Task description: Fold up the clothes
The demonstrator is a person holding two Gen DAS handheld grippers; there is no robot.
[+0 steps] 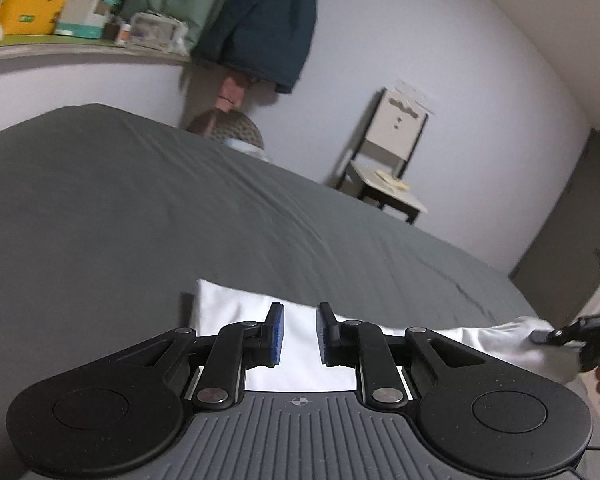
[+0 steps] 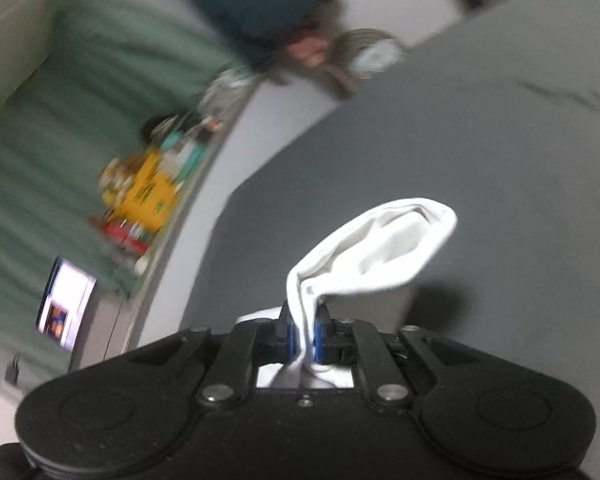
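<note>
From my left wrist camera, the left gripper (image 1: 299, 334) sits at six o'clock with its blue pads (image 1: 277, 334) apart, a clear gap between them and nothing pinched; the white garment (image 1: 228, 308) lies flat on the grey bed sheet (image 1: 140, 200) just beyond and beneath the fingers. At three o'clock the cloth stretches out to the right gripper (image 1: 540, 337), which has its far end pinched. A chair (image 1: 392, 160) stands against the wall at one o'clock. From my right wrist camera, the right gripper (image 2: 305, 340) is clamped on a bunched fold of the white garment (image 2: 380, 252), which balloons up toward twelve o'clock over the sheet (image 2: 500, 160).
</note>
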